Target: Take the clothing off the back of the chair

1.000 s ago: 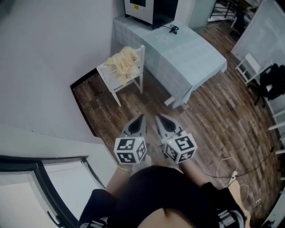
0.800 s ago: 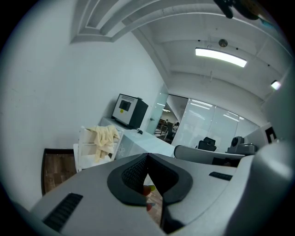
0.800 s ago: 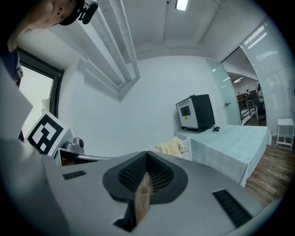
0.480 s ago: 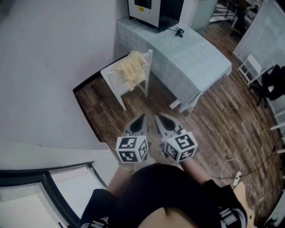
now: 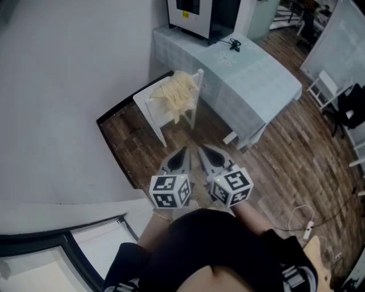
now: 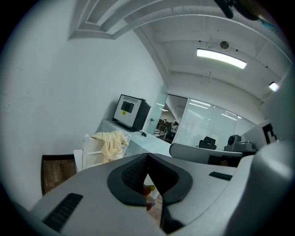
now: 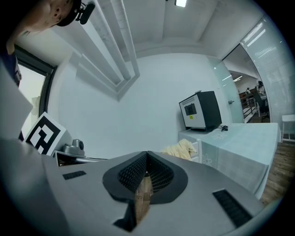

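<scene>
A cream garment [image 5: 178, 93] hangs over the back of a white wooden chair [image 5: 149, 100] that stands by the wall, ahead of me. The same garment [image 6: 110, 140] shows at the left in the left gripper view, and small [image 7: 180, 149] just above the jaws in the right gripper view. My left gripper [image 5: 181, 150] and right gripper [image 5: 202, 150] are held side by side in front of my body, well short of the chair. Both are shut with nothing between their jaws.
A table with a pale blue cloth [image 5: 251, 77] stands right of the chair, with a black and white machine [image 5: 202, 14] and a cable on it. A dark mat edge [image 5: 111, 145] borders the wall. White folding chairs [image 5: 321, 85] and a floor cable [image 5: 305, 219] lie at the right.
I have walked nearer the chair: chair, garment and table have slid slightly right and down in the head view. Both grippers stay shut and level in front of me.
</scene>
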`<action>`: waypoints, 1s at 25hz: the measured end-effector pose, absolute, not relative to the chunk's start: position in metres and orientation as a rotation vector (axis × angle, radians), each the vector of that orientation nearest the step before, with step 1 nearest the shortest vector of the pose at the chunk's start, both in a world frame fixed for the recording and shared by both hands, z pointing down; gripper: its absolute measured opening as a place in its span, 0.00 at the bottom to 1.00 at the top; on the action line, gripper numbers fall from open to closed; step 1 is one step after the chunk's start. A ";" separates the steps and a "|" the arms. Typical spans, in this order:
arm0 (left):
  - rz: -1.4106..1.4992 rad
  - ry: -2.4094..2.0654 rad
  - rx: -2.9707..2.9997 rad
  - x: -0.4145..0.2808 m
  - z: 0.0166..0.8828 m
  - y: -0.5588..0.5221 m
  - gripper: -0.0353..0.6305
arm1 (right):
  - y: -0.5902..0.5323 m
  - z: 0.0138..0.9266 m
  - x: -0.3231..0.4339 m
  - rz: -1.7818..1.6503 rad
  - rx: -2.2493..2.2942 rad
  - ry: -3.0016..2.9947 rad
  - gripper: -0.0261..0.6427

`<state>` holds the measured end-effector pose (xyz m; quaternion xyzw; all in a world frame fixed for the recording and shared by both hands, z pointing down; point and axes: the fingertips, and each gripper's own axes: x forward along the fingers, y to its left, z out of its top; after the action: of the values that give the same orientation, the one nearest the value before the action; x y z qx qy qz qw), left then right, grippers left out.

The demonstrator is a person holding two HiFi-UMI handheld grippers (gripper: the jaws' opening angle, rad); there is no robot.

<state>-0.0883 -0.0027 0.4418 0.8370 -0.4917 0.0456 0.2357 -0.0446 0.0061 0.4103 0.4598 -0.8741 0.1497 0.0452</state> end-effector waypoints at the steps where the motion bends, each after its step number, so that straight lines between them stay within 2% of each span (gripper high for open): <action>1: 0.124 -1.350 2.296 -0.091 0.442 -0.006 0.05 | 0.004 0.411 -0.048 0.457 1.405 -2.671 0.06; 25: 0.081 -1.448 2.229 -0.111 0.449 -0.056 0.05 | -0.055 0.412 -0.060 0.449 1.327 -2.725 0.06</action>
<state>-0.1110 -0.0558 0.4489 0.8139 -0.5287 0.0297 0.2389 -0.0596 -0.0553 0.4124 0.4328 -0.8887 0.1464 0.0387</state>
